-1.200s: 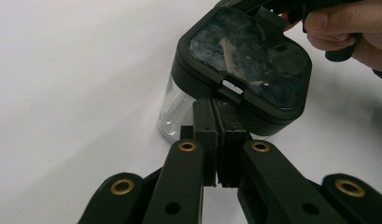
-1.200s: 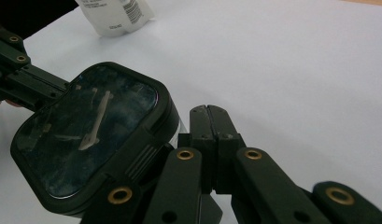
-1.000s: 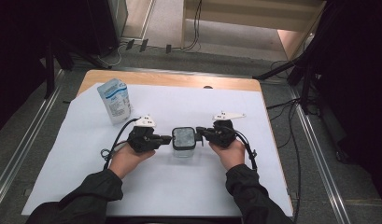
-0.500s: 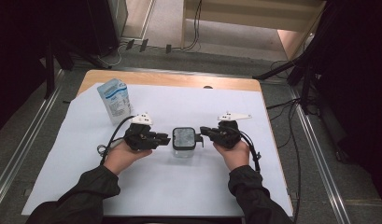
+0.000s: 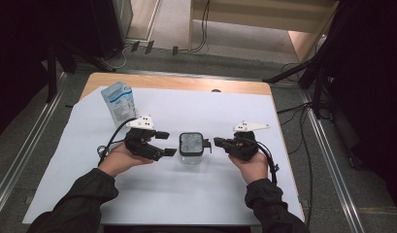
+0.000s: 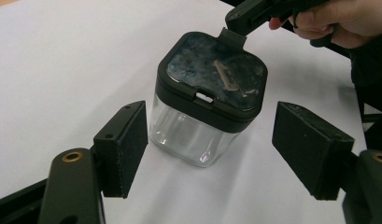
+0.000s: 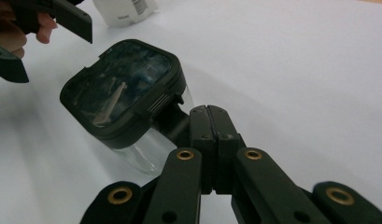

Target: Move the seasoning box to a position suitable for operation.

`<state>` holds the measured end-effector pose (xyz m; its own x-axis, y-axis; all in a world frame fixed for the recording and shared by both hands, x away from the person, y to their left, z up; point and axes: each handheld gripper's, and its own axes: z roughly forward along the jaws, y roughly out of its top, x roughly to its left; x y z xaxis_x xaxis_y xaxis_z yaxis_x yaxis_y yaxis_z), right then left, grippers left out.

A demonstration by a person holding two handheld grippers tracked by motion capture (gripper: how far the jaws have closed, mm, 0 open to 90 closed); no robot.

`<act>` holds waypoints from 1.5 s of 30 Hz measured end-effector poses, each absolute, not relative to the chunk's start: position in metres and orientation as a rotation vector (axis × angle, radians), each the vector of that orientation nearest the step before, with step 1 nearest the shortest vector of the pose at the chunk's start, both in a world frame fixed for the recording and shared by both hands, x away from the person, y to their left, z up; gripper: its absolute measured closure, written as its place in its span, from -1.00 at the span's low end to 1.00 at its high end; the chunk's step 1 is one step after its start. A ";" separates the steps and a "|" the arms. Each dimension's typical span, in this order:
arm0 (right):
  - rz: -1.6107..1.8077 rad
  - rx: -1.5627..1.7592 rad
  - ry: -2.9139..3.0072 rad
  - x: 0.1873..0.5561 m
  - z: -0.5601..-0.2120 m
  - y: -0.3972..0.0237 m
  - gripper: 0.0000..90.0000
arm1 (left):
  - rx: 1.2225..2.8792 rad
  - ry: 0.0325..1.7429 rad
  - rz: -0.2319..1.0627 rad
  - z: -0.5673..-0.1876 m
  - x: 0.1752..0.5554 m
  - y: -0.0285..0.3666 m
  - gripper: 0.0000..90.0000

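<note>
At the far left of the white sheet [image 5: 79,145] that covers the wooden table [image 5: 176,82], a blue-and-white pouch [image 5: 119,102] stands upright, well apart from the work in the middle. Nearer the person, the left hand [image 5: 119,159] holds the left gripper [image 5: 168,143], which points across the sheet toward the centre; its jaws have just been opening and now stand wide. In the left gripper view the two black pads [image 6: 123,148] sit on either side of the container with clear space between each pad and the glass, so nothing is pressed or held there. In the middle of the sheet stands the small clear container [image 5: 191,148], square with rounded corners, upright on the paper, and closed by a dark lid [image 6: 212,77] with a see-through panel; a small black tab [image 5: 206,143] sticks out from the lid's edge on the side facing the right gripper. To the right, the right hand [image 5: 252,162] holds the right gripper [image 5: 217,141], whose jaws are pressed together with no gap, as the right gripper view shows plainly. Their tips point at the lid's tab and lie just beside it; whether they touch it cannot be told, and nothing sits between them. A black cable [image 5: 269,158] trails back from this gripper along the wrist.
</note>
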<state>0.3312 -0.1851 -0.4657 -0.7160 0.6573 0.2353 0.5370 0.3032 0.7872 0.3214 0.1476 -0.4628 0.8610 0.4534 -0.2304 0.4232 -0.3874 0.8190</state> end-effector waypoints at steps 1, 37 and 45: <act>1.383 1.112 2.438 0.330 -0.466 -0.185 1.00 | 2.040 0.640 0.042 -0.462 0.322 0.146 -0.38; 1.351 1.127 2.507 0.319 -0.476 -0.180 1.00 | 2.076 0.608 -0.029 -0.477 0.335 0.118 -0.93; 1.353 1.159 2.497 0.320 -0.477 -0.181 1.00 | 2.091 0.595 -0.040 -0.487 0.340 0.111 -0.94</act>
